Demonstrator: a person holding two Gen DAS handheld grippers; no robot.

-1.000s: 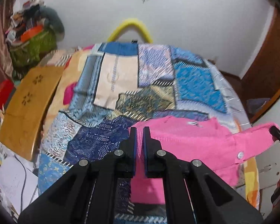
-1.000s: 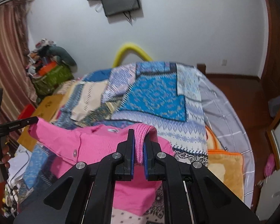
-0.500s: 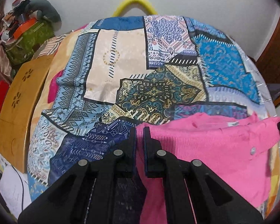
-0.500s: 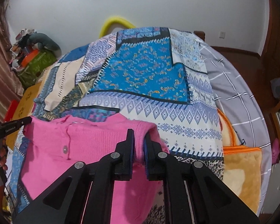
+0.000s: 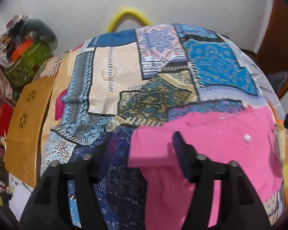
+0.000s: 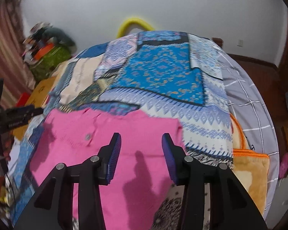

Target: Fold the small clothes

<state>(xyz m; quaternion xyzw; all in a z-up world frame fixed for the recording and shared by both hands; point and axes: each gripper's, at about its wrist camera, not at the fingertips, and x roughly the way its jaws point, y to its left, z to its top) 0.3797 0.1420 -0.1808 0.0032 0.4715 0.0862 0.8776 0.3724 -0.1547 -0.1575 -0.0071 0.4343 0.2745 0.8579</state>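
Observation:
A small pink knit top (image 5: 211,149) with a white button lies flat on the patchwork bed cover (image 5: 124,80). It also shows in the right wrist view (image 6: 124,145). My left gripper (image 5: 142,147) is open above the top's left shoulder edge, holding nothing. My right gripper (image 6: 141,145) is open above the top's right part, holding nothing. The left gripper (image 6: 17,118) shows at the left edge of the right wrist view. Both views are motion-blurred.
A wooden board (image 5: 26,126) leans at the bed's left side. A green bag with clutter (image 5: 26,61) stands in the back left corner. A yellow hoop (image 5: 128,17) rises behind the bed. An orange-trimmed blanket (image 6: 249,164) and grey checked sheet (image 6: 255,103) lie right.
Both grippers held the pink top's shoulders and lowered it onto the bed. Now both have opened and let go, and the top lies flat.

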